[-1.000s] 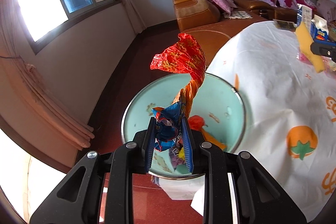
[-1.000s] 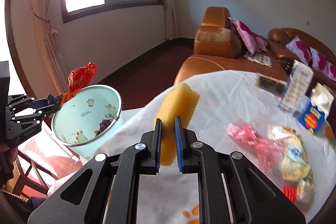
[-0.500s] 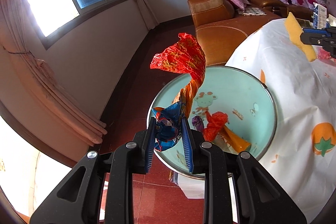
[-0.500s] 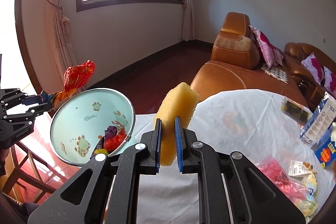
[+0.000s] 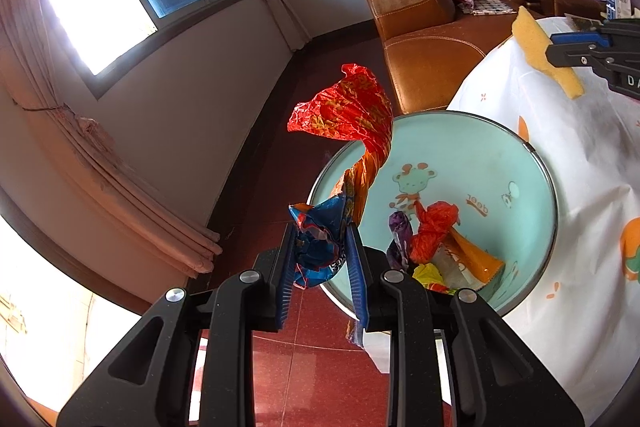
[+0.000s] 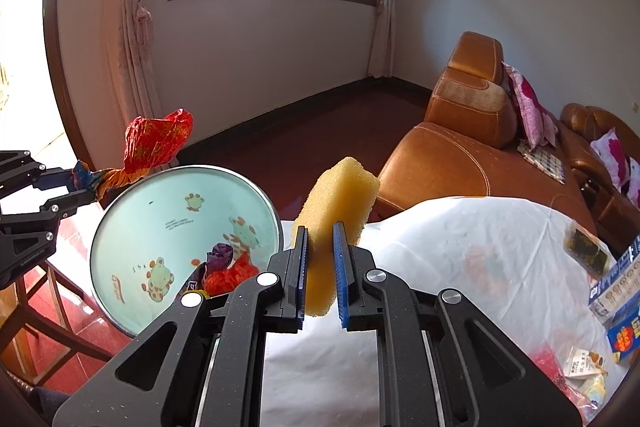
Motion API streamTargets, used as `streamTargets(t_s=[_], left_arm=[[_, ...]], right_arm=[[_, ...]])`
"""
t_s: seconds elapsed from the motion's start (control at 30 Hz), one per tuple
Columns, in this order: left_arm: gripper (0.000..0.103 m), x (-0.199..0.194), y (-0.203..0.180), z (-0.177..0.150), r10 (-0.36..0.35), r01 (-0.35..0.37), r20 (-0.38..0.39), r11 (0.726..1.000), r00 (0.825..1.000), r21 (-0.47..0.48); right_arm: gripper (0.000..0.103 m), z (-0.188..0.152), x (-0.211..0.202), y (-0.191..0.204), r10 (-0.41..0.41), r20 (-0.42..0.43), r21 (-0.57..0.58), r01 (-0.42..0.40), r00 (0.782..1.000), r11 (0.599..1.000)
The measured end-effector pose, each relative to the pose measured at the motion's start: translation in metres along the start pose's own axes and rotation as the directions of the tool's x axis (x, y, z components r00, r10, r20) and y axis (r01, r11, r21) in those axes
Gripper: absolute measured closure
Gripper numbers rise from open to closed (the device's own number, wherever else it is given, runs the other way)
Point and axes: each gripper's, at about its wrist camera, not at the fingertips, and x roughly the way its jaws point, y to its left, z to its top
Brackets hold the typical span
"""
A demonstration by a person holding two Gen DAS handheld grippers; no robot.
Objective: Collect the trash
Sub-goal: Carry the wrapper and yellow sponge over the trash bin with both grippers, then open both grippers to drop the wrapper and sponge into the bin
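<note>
My left gripper (image 5: 322, 251) is shut on a twisted red and blue snack wrapper (image 5: 352, 131), held at the near left rim of a mint-green trash bin (image 5: 520, 155) with cartoon prints. The bin holds several crumpled wrappers (image 5: 434, 231). My right gripper (image 6: 320, 251) is shut on a yellow sponge (image 6: 340, 195), held above the table edge just right of the bin (image 6: 128, 227). The sponge also shows in the left wrist view (image 5: 540, 47). The wrapper and left gripper show in the right wrist view (image 6: 156, 143).
A table with a white fruit-print cloth (image 6: 460, 255) carries several packets and boxes (image 6: 608, 287) at the right. An orange leather sofa (image 6: 460, 147) stands behind. A wooden chair (image 6: 44, 291) is under the bin side. The floor is dark red tile (image 5: 312, 367).
Both grippers have moved toward the bin, which now looks larger and nearer. The sponge has come closer to the bin's rim. Both grips have stayed shut.
</note>
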Motion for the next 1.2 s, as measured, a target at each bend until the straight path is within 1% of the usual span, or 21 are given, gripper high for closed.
streamTargets(t_s=[0.3,0.47,0.6,0.9,1.2], left_arm=[[0.079,-0.002,-0.003,0.0,0.048,-0.048,0.002,0.998,0.999,0.037],[0.078,-0.001,-0.002,-0.001,0.059,-0.059,-0.002,0.997,0.998,0.048],[0.078,0.0,-0.002,-0.001,0.063,-0.063,-0.002,0.997,0.998,0.053],[0.078,0.0,-0.005,-0.003,0.067,-0.067,-0.005,0.995,0.998,0.073],[0.078,0.0,-0.004,-0.003,0.063,-0.062,-0.005,0.996,0.998,0.07]], right_arm=[[0.09,0.007,0.011,0.012,0.013,-0.009,-0.045,-0.014,1.0,0.999],[0.09,0.008,0.017,0.024,0.013,-0.014,-0.098,-0.015,1.0,0.995],[0.09,0.008,0.019,0.031,0.017,-0.017,-0.124,-0.019,1.0,0.992],[0.09,0.009,0.019,0.037,0.031,-0.02,-0.135,-0.033,0.999,0.99],[0.09,0.01,0.019,0.039,0.039,-0.022,-0.14,-0.041,0.999,0.989]])
